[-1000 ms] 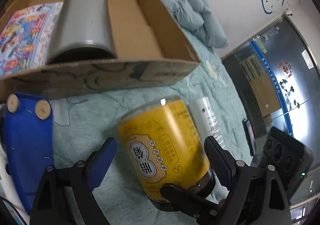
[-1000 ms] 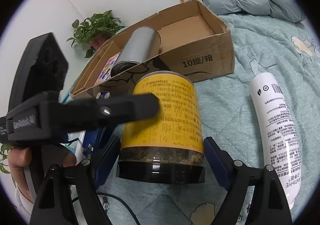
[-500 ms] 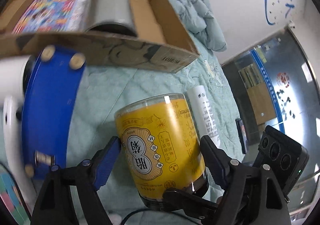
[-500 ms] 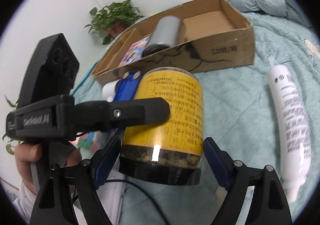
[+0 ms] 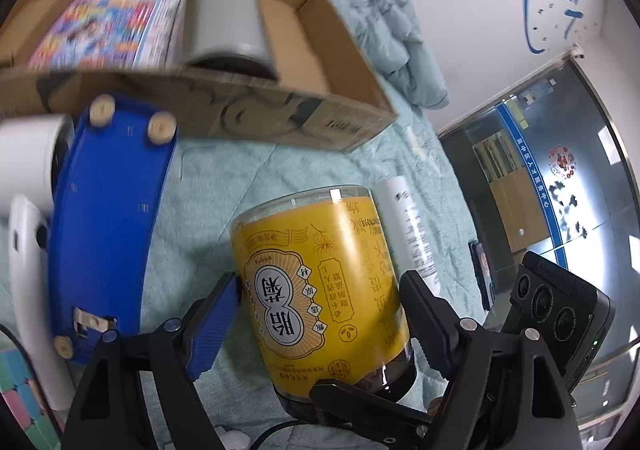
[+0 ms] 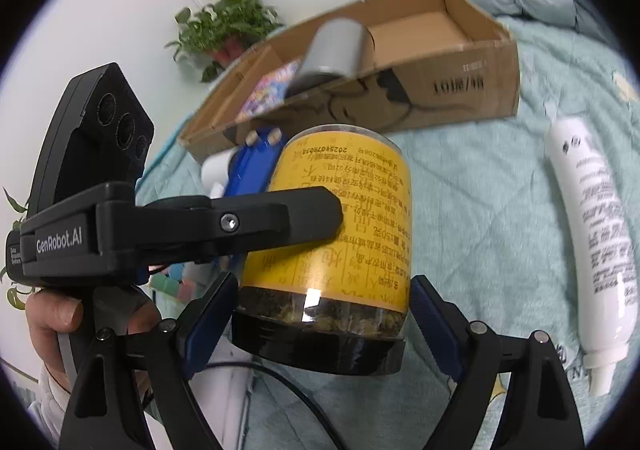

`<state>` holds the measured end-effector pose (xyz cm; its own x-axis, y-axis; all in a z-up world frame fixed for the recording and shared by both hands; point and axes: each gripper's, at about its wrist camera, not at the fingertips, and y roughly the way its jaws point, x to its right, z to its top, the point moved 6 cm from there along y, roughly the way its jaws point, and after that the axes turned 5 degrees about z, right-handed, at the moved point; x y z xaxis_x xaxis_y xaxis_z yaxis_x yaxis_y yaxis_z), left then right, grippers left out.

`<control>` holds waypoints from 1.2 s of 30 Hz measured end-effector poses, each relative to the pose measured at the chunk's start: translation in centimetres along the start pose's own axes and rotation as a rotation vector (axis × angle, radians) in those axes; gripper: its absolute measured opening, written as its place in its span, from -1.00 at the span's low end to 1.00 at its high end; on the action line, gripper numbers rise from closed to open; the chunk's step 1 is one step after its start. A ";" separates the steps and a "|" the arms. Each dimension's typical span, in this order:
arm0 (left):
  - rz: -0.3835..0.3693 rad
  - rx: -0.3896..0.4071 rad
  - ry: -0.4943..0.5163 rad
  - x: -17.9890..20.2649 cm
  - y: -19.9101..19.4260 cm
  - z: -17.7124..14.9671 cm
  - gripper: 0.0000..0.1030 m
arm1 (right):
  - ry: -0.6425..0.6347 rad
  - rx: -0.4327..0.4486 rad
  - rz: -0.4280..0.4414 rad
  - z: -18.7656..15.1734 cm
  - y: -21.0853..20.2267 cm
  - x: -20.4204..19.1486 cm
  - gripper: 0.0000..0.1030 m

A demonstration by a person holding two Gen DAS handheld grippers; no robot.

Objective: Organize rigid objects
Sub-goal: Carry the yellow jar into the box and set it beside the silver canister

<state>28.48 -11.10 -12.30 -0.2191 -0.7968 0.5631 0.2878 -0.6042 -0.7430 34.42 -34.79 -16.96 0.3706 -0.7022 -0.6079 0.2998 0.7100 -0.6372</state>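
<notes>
We see a yellow-labelled jar [image 5: 324,290] with a black lid, lifted above a pale green bedspread [image 5: 208,185] and tilted, lid end nearest us. Both grippers meet at it. The left gripper [image 5: 320,314] has its blue pads pressed against the jar's sides and is gripping it — its jaws have just been closing on the jar. The right gripper [image 6: 320,314] straddles the lid end; its left pad touches the lid rim, but a sliver of space shows beside the other pad, so we read these jaws as open around the jar, not clamped. In the right view, a left finger [image 6: 280,217] lies across the label, and a hand [image 6: 56,322] holds the left gripper's handle.

Behind the jar sits an open cardboard box [image 5: 280,113] holding a grey cylinder [image 5: 228,17] lying on its side and a colourful book [image 5: 108,25]. Just in front of the box lies a blue object [image 5: 104,217] beside something white. A white bottle [image 6: 596,242] lies on the bedspread to the right of the jar — well apart from the box.
</notes>
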 end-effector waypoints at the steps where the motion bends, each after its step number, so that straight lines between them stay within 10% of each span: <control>1: 0.000 0.016 0.005 0.3 -0.6 0.4 0.53 | -0.009 0.018 -0.001 0.3 -0.4 -0.3 0.68; 17: 0.054 0.191 0.149 6.3 -4.7 13.6 0.53 | -0.127 0.188 -0.007 11.9 -3.5 -0.9 0.68; 36: 0.113 0.017 0.023 1.5 5.8 22.1 0.53 | -0.068 -0.040 0.012 17.6 3.5 5.0 0.68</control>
<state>50.39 -15.81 -7.74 -0.2053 -0.8599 0.4674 0.3275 -0.5104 -0.7952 52.80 -34.87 -13.87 0.4331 -0.6871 -0.5834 0.2601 0.7150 -0.6490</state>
